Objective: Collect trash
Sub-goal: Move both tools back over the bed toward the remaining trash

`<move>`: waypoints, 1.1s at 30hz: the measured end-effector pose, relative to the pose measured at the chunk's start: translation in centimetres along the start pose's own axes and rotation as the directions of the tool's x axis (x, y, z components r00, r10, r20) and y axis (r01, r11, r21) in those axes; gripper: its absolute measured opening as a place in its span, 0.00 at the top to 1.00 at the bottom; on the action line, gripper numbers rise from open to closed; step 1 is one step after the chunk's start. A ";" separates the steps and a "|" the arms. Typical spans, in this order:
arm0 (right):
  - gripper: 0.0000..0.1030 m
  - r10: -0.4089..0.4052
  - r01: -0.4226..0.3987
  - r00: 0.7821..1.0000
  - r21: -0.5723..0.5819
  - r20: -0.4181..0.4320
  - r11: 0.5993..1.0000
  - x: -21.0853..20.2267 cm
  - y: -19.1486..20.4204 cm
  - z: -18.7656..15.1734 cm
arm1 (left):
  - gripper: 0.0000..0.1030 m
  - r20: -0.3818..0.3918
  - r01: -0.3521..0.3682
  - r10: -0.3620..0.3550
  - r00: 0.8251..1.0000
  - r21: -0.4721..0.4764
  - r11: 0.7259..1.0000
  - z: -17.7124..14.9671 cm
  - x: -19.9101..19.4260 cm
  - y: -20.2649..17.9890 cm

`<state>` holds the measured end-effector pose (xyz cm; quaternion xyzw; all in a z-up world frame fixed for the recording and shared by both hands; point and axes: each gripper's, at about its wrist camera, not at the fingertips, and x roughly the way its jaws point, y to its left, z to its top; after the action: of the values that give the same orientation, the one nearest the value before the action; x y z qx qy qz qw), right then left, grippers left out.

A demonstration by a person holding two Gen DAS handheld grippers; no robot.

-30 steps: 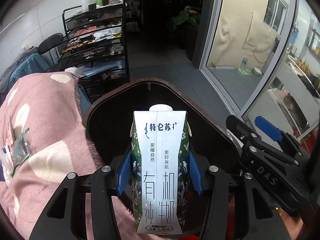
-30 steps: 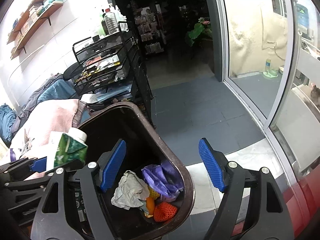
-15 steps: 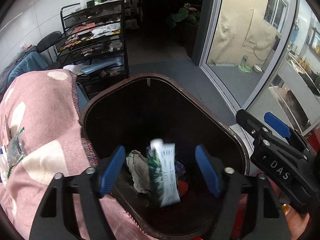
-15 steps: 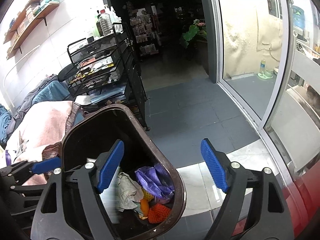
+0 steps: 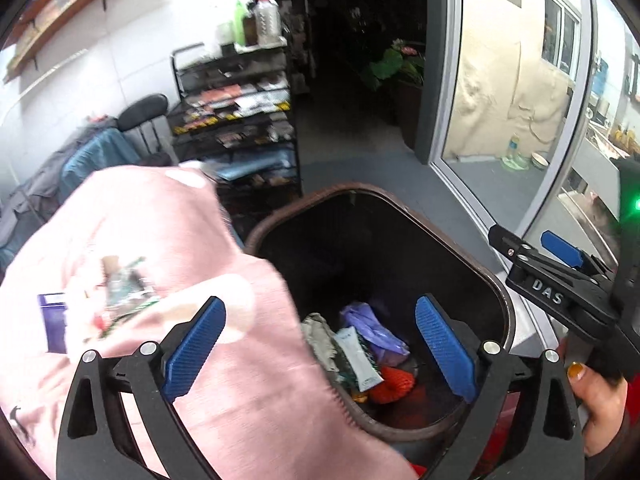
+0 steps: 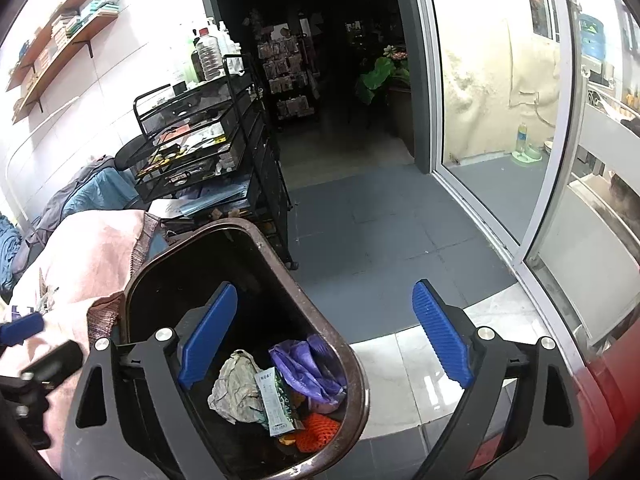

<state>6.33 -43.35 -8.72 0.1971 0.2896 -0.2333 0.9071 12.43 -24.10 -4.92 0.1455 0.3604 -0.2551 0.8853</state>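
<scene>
Down in the bin (image 5: 460,248), the milk carton (image 5: 358,354) lies below the left gripper (image 5: 320,352) fingers (opening, nothing between them).

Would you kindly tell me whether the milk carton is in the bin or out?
In: the carton lies tipped on the trash inside the bin.

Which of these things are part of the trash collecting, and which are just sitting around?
Part of the job:
- trash bin
- milk carton in it
- crumpled paper
- purple bag
- orange net

Just lying about:
- pink blanket
- wire rack
- potted plant
</scene>
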 end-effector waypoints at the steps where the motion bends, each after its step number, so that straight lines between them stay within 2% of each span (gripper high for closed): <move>1: 0.14 0.003 -0.003 1.000 -0.003 0.000 1.000 -0.1 0.2 0.0 | 0.07 0.008 -0.005 0.005 1.000 -0.003 1.000 -0.1 -0.5 0.3; 9: 0.13 0.069 -0.070 0.998 -0.051 -0.014 0.996 -0.5 3.2 -0.7 | 0.05 0.089 -0.090 0.093 0.992 -0.036 0.995 -1.6 -4.6 3.2; 18: 0.12 0.190 -0.196 0.980 -0.142 -0.056 0.970 -1.0 8.7 -1.9 | 0.05 0.094 -0.186 0.200 0.975 -0.133 0.973 -3.9 -6.9 8.5; 26: 0.10 0.305 -0.325 0.945 -0.228 -0.118 0.918 -1.7 14.6 -3.3 | 0.05 0.017 -0.241 0.254 0.967 -0.261 0.935 -6.8 -7.2 14.4; 28: 0.10 0.351 -0.380 0.923 -0.238 -0.154 0.894 -1.8 16.1 -3.7 | 0.05 -0.001 -0.265 0.276 0.961 -0.284 0.922 -7.6 -7.4 15.6; 33: 0.10 0.399 -0.439 0.898 -0.304 -0.187 0.846 -2.5 19.6 -4.4 | 0.05 -0.041 -0.326 0.332 0.942 -0.338 0.883 -9.7 -7.8 19.0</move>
<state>13.17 -24.51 -6.11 0.1101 0.3278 0.0358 0.9376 12.76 -1.42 -4.76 0.0473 0.3611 -0.0366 0.9306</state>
